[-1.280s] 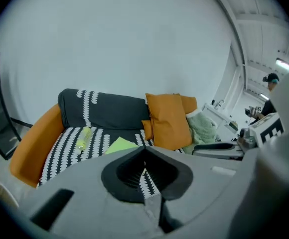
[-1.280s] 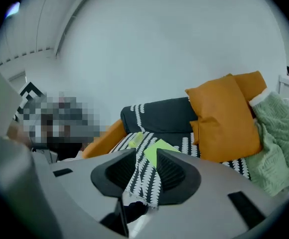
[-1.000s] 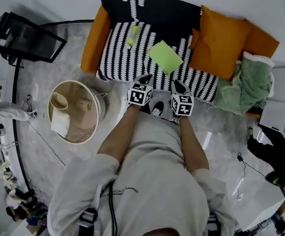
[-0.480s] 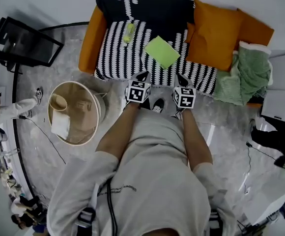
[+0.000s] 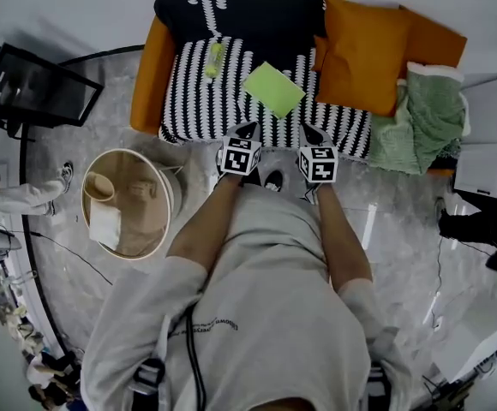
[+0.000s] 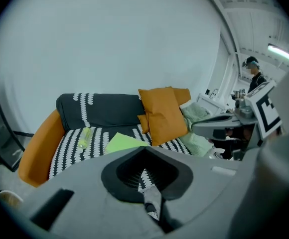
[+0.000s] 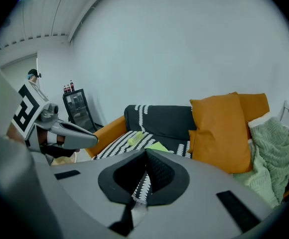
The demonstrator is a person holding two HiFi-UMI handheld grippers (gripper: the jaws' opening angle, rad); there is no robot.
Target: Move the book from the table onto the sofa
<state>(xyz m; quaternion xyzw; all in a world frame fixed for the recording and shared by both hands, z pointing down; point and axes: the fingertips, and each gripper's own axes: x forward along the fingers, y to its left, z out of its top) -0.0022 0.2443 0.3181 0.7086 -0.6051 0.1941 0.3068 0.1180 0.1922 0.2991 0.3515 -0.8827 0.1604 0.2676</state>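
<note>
- Left gripper (image 5: pixel 248 130) and right gripper (image 5: pixel 310 134): both clenched, jaws together with nothing between them, side by side at the front edge of the sofa (image 5: pixel 143 80).
- Round bench (image 5: pixel 150 217): at the person's left, apart from both grippers.
- Book (image 5: pixel 272 89): green, flat on the striped sofa seat, beyond the grippers.
- Orange cushion (image 5: pixel 360 54): right of the book.
</note>
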